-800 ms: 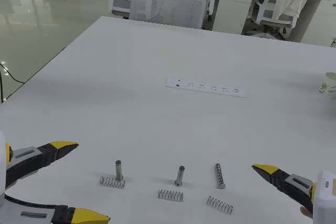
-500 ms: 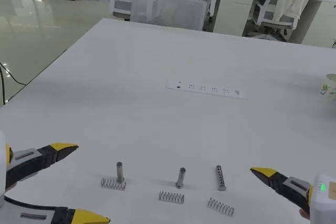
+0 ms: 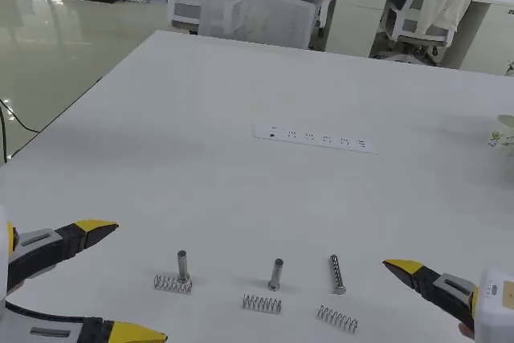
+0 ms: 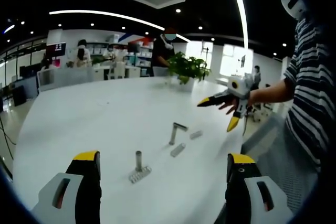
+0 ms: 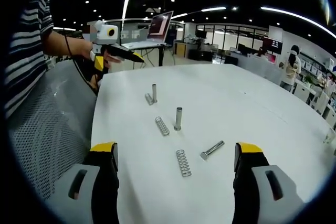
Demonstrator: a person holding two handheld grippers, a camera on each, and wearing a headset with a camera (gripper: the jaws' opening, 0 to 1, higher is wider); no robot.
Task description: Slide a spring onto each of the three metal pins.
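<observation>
The left gripper [image 4: 163,157] is held low at the near left of the table [image 3: 201,158] with its jaws wide apart and nothing between them. The right gripper [image 5: 176,148] is held the same way at the near right, jaws also spread and empty. Both look poised for a first pick rather than working on anything. In the head view the parts lie in a row between them. At about three o'clock from the left gripper stands the left pin [image 3: 182,264], upright on its head, with the left spring [image 3: 172,283] lying at its foot, at six o'clock from it. The middle pin [image 3: 276,273] also stands upright, and the middle spring [image 3: 262,304] lies just beside it at six o'clock. At nine o'clock from the right gripper is the right pin [image 3: 336,272]. The right gripper view shows it lying on its side, so it probably needs standing up or holding before the right spring [image 3: 336,318], at its six o'clock, can go on. Pairing each spring with a pin keeps every reach short. No spring is on a pin yet. A power strip [image 3: 317,137] lies well away at twelve o'clock.
</observation>
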